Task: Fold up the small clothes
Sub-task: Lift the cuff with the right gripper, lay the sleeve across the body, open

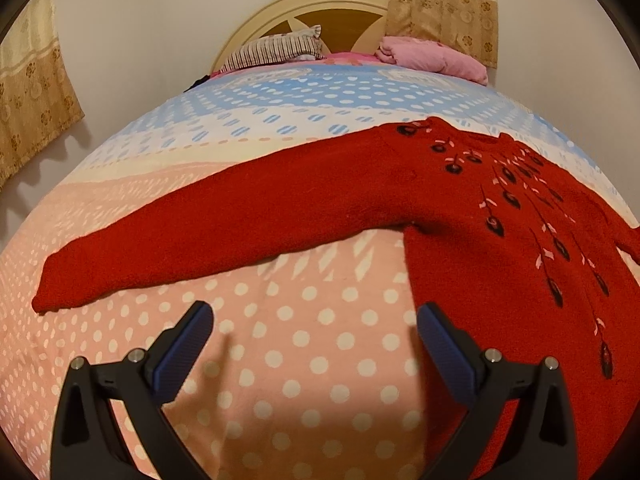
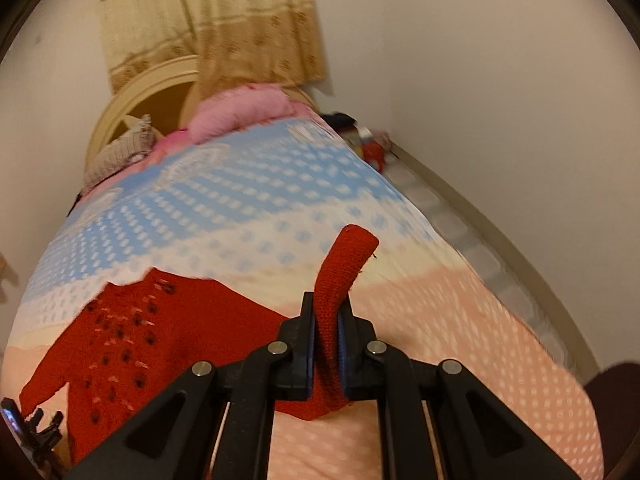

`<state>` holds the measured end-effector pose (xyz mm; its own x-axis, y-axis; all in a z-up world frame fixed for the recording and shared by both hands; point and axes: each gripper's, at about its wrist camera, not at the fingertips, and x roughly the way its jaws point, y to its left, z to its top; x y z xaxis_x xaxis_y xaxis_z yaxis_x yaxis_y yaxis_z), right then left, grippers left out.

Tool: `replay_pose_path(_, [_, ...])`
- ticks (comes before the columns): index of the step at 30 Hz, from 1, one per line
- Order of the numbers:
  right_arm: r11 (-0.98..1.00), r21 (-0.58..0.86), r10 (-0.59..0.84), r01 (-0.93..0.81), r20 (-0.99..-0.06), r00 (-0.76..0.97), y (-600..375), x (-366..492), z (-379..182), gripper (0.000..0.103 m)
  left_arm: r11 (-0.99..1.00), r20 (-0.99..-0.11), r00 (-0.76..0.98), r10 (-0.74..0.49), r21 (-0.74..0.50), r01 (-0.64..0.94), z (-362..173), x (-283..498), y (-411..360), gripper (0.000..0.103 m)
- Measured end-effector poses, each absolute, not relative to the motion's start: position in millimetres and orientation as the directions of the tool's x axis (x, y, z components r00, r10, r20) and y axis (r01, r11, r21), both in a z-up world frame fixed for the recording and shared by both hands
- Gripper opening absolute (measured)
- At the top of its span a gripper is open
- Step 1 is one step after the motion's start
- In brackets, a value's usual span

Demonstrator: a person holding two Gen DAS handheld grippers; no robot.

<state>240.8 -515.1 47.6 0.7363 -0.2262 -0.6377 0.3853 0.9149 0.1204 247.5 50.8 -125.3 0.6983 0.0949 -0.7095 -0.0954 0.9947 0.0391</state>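
right claw [image 2: 326, 344] pinches the sweater's sleeve [image 2: 340, 280], lifted off the bed [image 2: 460, 340], likely to fold it across the body. left claw [image 1: 314, 336] hangs spread, empty, beside the sweater [image 1: 460, 200], whose other sleeve [image 1: 200, 240] lies flat. pillows [image 1: 280, 50] sit beyond the sweater, nothing blocking.

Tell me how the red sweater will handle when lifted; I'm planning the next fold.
Likely floppy: the sleeve clamped in the right gripper bends over above the pads instead of standing straight. Probably grippy rather than slippery, since the sweater looks like fuzzy knit. It may drag on the bedspread, as the other sleeve lies flat along it.
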Motion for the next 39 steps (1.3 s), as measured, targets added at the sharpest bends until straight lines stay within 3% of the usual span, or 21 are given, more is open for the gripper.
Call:
replay_pose_path(10, [0.976,0.056,-0.145,0.212,-0.562,0.814,-406.3,280.9,117.6,0.008,0.995,-0.712,0.699,0.062,-0.013,-0.102,-127.2,243.4,60.0,0.103])
replay_pose_path(24, [1.000,-0.029,-0.014,-0.002,-0.552,0.833,-263.0,325.6,132.7,0.008,0.989,-0.716,0.698,0.003,-0.101,-0.107,-130.4,241.3,72.0,0.103])
replay_pose_path(29, [0.995,-0.048,0.041,-0.084,-0.577,0.815,-213.1,344.6,115.2,0.008,0.987,-0.719,0.695,-0.012,-0.119,-0.106,-131.6,241.0,74.6,0.103])
replay_pose_path(39, [0.966,-0.086,0.124,-0.243,-0.670,0.732,-105.9,383.8,16.6,0.008,0.988,-0.743,0.668,-0.022,-0.116,-0.097,-137.7,243.4,70.9,0.103])
